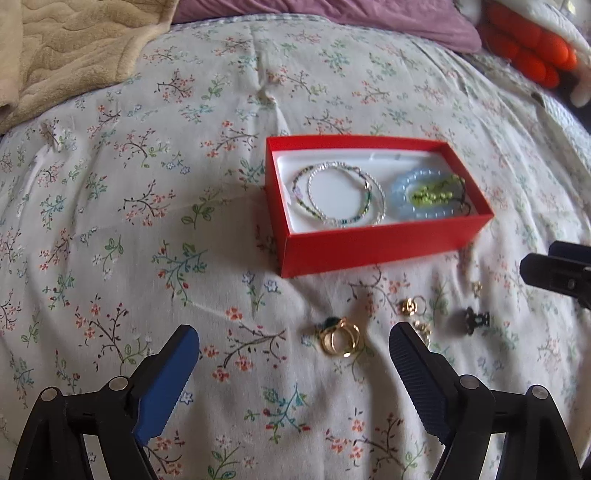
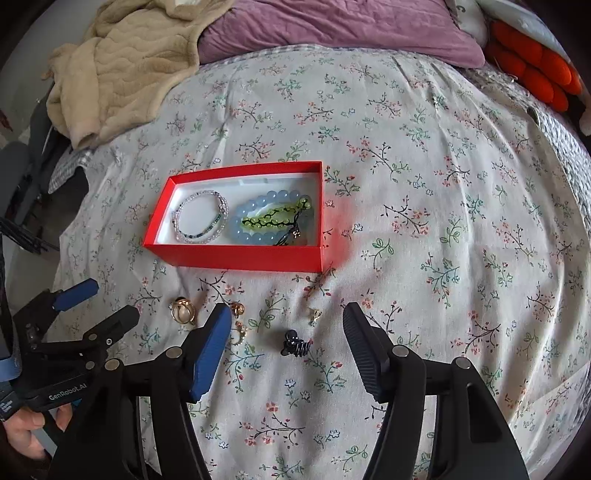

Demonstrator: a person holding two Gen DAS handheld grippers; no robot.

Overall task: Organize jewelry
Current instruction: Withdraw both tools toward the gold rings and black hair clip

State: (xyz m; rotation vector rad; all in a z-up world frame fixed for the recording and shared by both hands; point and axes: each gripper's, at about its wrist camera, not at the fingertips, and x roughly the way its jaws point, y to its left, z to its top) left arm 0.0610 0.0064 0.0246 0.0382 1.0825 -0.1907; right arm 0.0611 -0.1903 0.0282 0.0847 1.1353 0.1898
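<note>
A red box (image 1: 384, 247) (image 2: 236, 258) lies on the flowered bedspread. It holds thin beaded bracelets (image 1: 338, 197) (image 2: 201, 221), a pale blue bead bracelet (image 1: 424, 212) (image 2: 258, 206) and a green one (image 1: 432, 190) (image 2: 273, 218). In front of the box lie gold rings (image 1: 341, 338) (image 2: 183, 312), small gold earrings (image 1: 410, 306) (image 2: 238, 308) and a small black hair claw (image 1: 476, 319) (image 2: 293, 343). My left gripper (image 1: 295, 341) is open over the rings. My right gripper (image 2: 286, 321) is open just above the hair claw; nothing is between either pair of fingers.
A beige blanket (image 2: 122, 66) is heaped at the back left, a purple pillow (image 2: 332, 29) at the back, and an orange ribbed thing (image 2: 535, 70) at the back right. A hand (image 2: 22, 432) holds the left gripper's grip at the lower left of the right wrist view.
</note>
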